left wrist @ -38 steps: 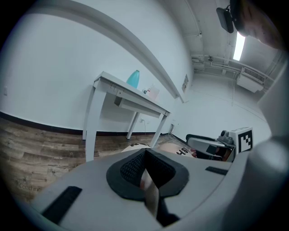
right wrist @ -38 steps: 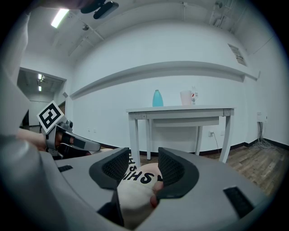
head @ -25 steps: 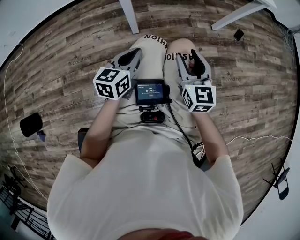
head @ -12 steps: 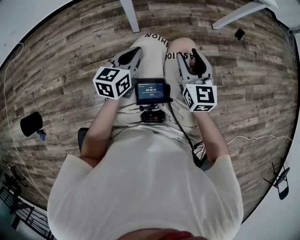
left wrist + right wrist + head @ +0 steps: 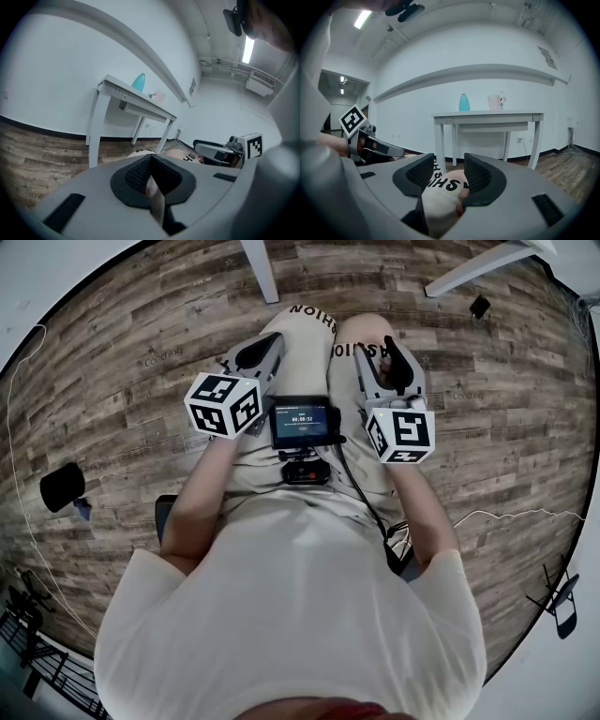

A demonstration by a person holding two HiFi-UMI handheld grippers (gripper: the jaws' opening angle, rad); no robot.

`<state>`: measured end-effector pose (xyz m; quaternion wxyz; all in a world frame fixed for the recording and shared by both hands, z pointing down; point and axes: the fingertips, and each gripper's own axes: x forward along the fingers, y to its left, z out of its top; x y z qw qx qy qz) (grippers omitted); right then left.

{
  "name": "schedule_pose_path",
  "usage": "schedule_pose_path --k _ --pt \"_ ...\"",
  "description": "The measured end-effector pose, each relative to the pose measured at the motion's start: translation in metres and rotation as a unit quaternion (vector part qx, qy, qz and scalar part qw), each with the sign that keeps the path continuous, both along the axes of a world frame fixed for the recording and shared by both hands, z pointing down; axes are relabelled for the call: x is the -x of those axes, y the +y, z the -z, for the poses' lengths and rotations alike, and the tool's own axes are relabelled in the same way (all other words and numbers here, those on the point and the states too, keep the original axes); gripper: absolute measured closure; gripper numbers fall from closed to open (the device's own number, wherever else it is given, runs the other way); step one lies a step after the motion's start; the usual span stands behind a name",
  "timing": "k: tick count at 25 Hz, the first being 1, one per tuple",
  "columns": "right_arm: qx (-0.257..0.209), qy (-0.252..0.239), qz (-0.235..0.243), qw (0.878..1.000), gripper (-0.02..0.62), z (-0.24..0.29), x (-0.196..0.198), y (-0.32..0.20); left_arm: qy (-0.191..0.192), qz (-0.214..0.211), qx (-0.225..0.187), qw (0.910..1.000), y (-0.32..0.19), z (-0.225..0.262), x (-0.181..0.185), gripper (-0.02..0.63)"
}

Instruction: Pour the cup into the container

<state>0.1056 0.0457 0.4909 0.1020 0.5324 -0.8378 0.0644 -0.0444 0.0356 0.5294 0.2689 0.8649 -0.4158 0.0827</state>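
Left hand-held gripper (image 5: 151, 174): jaws pressed together, nothing between them
Right hand-held gripper (image 5: 446, 176): jaws spread, person's knee (image 5: 440, 190) showing in the gap
Cup (image 5: 493, 102): upright on the white bench (image 5: 487, 114), well apart from both grippers
Teal container (image 5: 464, 102): same bench, near the cup

Two grippers (image 5: 264, 348) (image 5: 380, 360), one table (image 5: 487, 114)
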Motion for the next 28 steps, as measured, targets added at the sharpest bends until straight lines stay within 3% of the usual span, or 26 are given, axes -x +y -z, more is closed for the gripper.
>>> schedule_pose_path --k 28 --pt "0.0 0.0 0.001 1.0 0.39 -0.0002 -0.0002 0.0002 0.003 0.002 0.0 1.0 0.0002 0.0 0.0002 0.595"
